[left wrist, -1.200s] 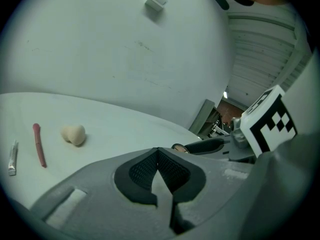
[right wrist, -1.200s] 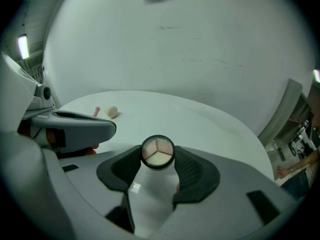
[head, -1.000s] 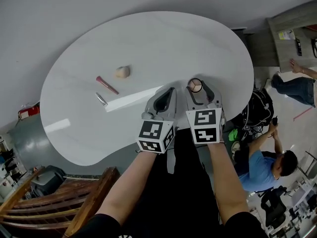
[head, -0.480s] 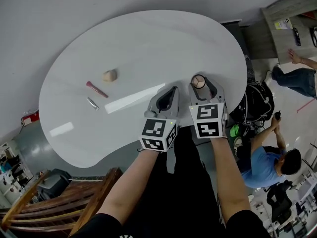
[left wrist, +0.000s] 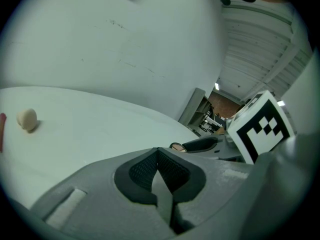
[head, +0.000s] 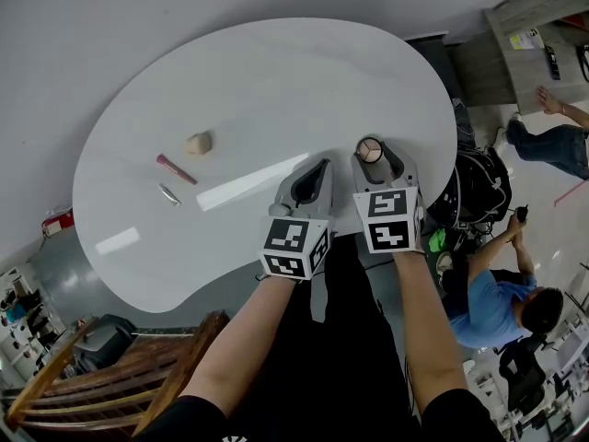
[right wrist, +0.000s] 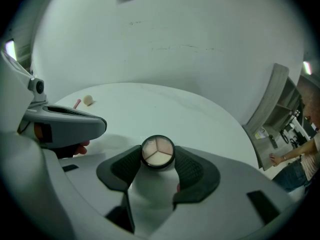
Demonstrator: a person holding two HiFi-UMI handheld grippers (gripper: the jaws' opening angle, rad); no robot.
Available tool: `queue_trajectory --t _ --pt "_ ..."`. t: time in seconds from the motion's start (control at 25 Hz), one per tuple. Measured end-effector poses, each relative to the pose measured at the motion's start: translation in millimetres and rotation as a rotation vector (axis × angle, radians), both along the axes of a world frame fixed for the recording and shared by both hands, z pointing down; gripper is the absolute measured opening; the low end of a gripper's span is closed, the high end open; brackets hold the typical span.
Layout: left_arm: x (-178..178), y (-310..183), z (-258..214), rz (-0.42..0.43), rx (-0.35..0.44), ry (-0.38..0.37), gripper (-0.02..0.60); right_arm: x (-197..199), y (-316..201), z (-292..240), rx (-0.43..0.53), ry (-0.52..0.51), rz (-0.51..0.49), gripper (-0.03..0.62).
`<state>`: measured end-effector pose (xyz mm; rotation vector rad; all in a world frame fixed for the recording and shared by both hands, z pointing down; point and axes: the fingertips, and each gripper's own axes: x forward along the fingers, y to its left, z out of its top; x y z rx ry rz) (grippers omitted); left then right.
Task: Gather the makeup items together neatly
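On the white table (head: 276,72) my right gripper (head: 370,145) is shut on a round compact (head: 369,151) with three pale shades; its pads press both sides of the compact (right wrist: 157,152). My left gripper (head: 318,165) sits just to its left, shut and holding nothing, with its pads (left wrist: 150,166) meeting at the tips. Far to the left lie a beige sponge (head: 198,143), a pink brush (head: 175,168) and a small silver item (head: 168,194). The sponge (left wrist: 26,118) also shows in the left gripper view, and the sponge (right wrist: 88,100) and brush (right wrist: 77,103) in the right gripper view.
Both grippers are close to the table's near edge. A wooden chair (head: 138,376) stands at the lower left. Beside the table's right end are a dark bag (head: 479,196) and a person in blue (head: 492,311); another person (head: 552,141) stands farther off.
Both grippers have shifted a little to the right, away from the items at the left, with the compact still held in the right one. Most of the shift came early.
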<state>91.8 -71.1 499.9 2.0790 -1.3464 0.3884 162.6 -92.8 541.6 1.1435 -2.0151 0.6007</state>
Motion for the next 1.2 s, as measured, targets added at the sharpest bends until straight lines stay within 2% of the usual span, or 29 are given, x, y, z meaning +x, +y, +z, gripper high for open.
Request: queue_trajectory --t 0.4,0.72,0.92,1.2 --pt "2.8 4.4 1.6 -0.001 -0.005 -0.004 0.008 0.8 0.8 -2.5 0.008 -0.020 -0.017 0.239" --pt "-3.9 8.3 -8.7 -0.010 0.006 0.005 0.008 -4.9 4.7 -30.2 0.079 0.020 -0.032 0.236" --pt "-18.6 12.7 -19.3 -0.027 0.020 0.009 0.008 -20.4 10.1 -49.2 0.135 0.026 -0.043 0.158" --pt "-45.4 21.2 -39.8 -0.059 0.050 0.006 0.008 -59.1 24.2 -70.7 0.166 -0.004 -0.098 0.050"
